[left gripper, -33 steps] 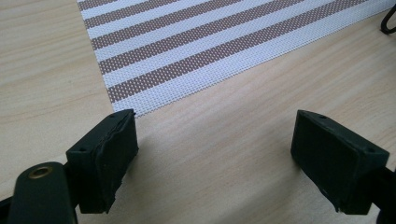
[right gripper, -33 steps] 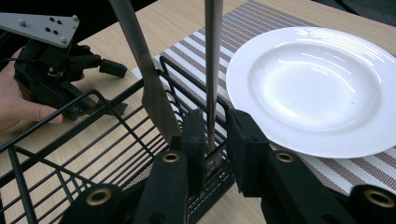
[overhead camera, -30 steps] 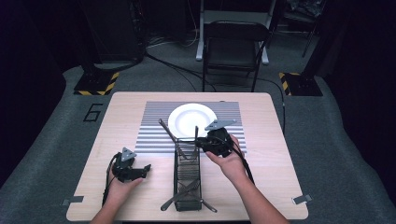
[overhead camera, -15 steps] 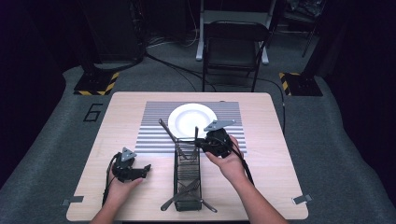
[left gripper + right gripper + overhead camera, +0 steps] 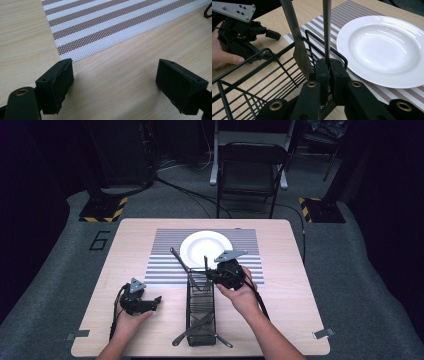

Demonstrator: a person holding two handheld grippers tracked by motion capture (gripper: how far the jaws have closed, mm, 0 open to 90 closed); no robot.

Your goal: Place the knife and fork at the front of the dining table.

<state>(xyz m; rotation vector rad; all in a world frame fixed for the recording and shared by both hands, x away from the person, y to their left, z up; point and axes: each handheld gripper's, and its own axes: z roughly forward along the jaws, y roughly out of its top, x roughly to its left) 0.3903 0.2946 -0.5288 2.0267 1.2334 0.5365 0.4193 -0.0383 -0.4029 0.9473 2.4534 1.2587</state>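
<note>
A black wire basket (image 5: 200,307) lies lengthwise on the table's near middle and holds metal cutlery. My right gripper (image 5: 209,274) (image 5: 328,68) is at the basket's far end, shut on the thin stem of an upright utensil (image 5: 326,30) (image 5: 205,264). A second, flat-handled utensil (image 5: 295,42) (image 5: 178,260) leans out of the basket just beside it. More cutlery (image 5: 194,330) lies at the basket's near end. My left gripper (image 5: 156,301) (image 5: 115,77) rests low over bare wood to the left of the basket, open and holding nothing.
A white plate (image 5: 206,247) (image 5: 382,47) sits on a striped placemat (image 5: 165,257) (image 5: 112,22) just beyond the basket. The wooden table (image 5: 285,315) has bare room on both sides. A dark chair (image 5: 252,170) stands behind the table's far edge.
</note>
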